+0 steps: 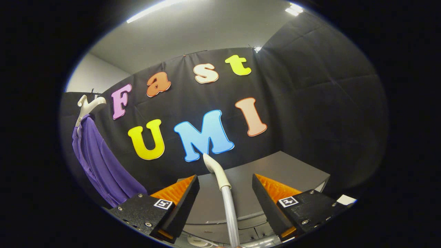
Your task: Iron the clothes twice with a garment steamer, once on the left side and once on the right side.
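Claw (225,193): fingers spread wide, pinching nothing, angled upward toward the booth wall.
Steamer hose (231,217): pale ribbed tube rising in the gap between the fingers, touching neither; whether anything holds it lower down cannot be told.
Steamer nozzle (215,168): cream, bent tip at the hose's upper end, just ahead of the fingertips.
Surface (289,172): grey, flat, beyond the fingers, stretching far and to the right against the black wall.
White slip (346,199): near the right finger, at the surface's right edge.
Purple garment (100,162): hanging far left, well apart from the nozzle, draped from a white hanger (90,105) on the wall.
Ceiling lights (155,9): overhead strips, farthest.
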